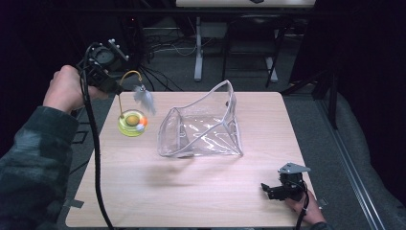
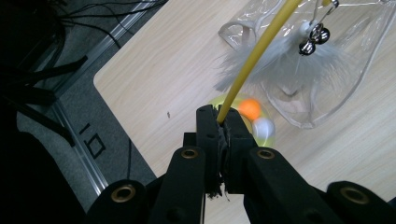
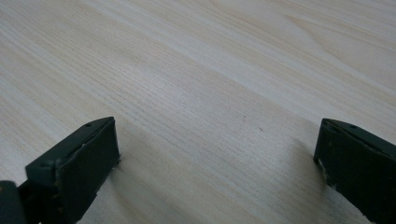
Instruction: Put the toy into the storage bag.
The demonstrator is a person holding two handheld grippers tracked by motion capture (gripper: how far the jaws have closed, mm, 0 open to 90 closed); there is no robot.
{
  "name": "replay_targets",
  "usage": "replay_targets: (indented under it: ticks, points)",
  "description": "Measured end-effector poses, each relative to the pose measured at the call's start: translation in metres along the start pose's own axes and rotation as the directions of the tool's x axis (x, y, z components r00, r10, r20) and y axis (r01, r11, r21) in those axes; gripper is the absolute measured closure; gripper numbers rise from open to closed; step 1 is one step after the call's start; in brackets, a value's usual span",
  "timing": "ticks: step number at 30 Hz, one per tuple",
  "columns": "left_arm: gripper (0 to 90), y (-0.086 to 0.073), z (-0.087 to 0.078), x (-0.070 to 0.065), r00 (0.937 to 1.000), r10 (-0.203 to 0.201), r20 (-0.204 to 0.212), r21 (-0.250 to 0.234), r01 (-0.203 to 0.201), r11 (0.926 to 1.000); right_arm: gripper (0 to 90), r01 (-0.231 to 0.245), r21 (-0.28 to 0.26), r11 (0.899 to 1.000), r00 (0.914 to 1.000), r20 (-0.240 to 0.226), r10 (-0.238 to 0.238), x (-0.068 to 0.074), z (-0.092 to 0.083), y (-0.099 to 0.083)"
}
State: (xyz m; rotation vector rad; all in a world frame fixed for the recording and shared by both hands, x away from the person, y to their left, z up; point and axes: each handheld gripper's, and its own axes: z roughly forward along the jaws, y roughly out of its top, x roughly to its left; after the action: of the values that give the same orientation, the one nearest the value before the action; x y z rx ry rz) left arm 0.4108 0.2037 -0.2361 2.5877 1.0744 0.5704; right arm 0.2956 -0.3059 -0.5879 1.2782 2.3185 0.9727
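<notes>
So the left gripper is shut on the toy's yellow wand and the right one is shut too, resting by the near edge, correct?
Not quite. The right gripper is open: the right gripper view shows its jaws wide apart over bare table. The left gripper is indeed shut on the toy's yellow wand.

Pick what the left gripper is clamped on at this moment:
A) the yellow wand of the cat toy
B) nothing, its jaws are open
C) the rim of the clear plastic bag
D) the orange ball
A: in the left gripper view the left gripper has its jaws shut on the yellow wand, with the feather hanging beside the clear bag.
</notes>
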Motion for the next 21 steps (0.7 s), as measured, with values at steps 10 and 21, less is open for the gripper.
replay_targets:
  ticks: [10,21]
  points:
    - [87.8,0.011,-0.002,-0.004,0.9999,0.015,0.001,-0.013,-0.015,0.9998,0.0,0.010,0.002,1.000,0.9999,0.013,-0.010,0.000,0.000,0.000]
    - [87.8,0.027,0.004,-0.009,0.9992,0.037,0.013,-0.014,-0.037,0.9992,0.0,0.009,0.001,1.000,0.9999,0.010,-0.009,0.000,0.000,0.000]
